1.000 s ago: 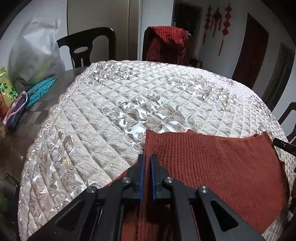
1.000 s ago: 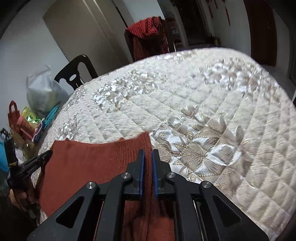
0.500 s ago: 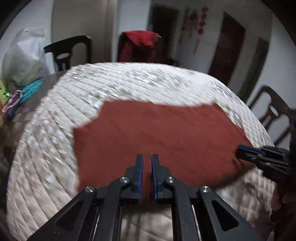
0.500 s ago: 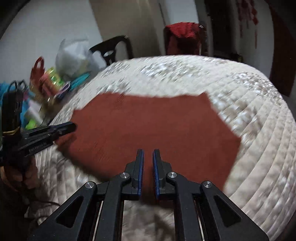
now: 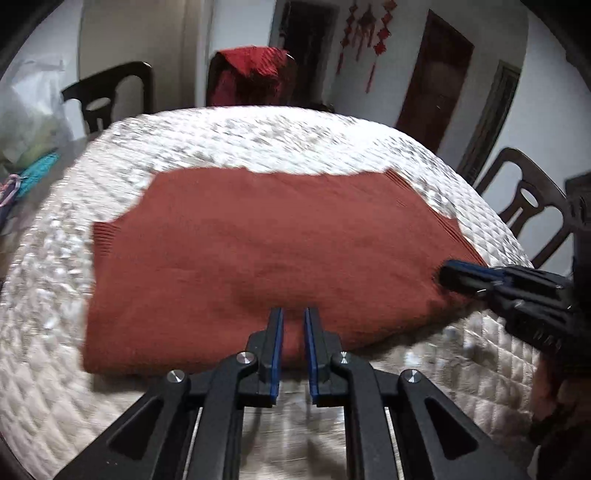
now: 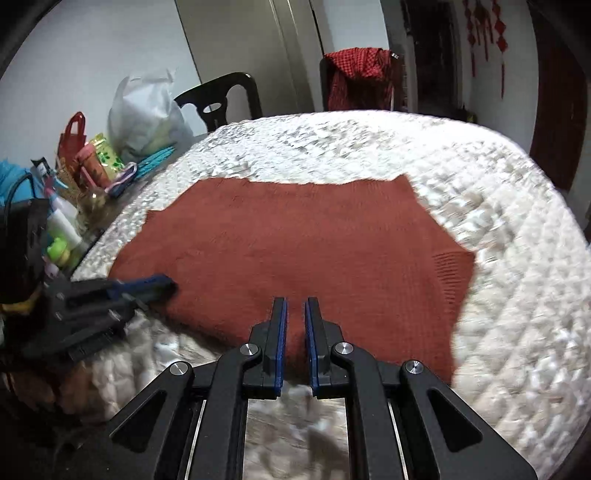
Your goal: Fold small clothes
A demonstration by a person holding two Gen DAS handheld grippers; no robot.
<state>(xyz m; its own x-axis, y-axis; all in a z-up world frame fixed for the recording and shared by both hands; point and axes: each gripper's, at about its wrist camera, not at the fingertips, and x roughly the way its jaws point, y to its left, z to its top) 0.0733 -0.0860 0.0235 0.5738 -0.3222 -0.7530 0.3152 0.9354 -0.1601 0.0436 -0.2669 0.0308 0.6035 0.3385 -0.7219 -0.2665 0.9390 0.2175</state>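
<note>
The rust-red sweater [image 5: 258, 251] lies spread flat on the quilt [image 5: 277, 136], near the front edge of the table, its ribbed cuffs out to either side and its near edge rounded like a fold. The 2 grippers sit at that near edge, well apart across its width, probably so the cloth came down evenly without a skew. The left gripper [image 5: 293, 314] and the right gripper [image 6: 295, 302] both point down over the edge with jaws all but closed, only a thin slit between the pads; no cloth shows pinched in either slit, so I read the sweater as let go, with the tools empty. Low, close tips suit laying knit down without dragging it into wrinkles. The next fold likely needs a sleeve or side picked up. The quilt is pale, shiny and stitched in diamonds, draped over a round table. Dark chairs [image 5: 110, 96] ring it, 1 with a red checked cloth [image 5: 255, 70] over its back. Bags and bottles [image 6: 62, 218] crowd the left side; red hangings [image 5: 365, 33] are on the far wall by a dark door.
</note>
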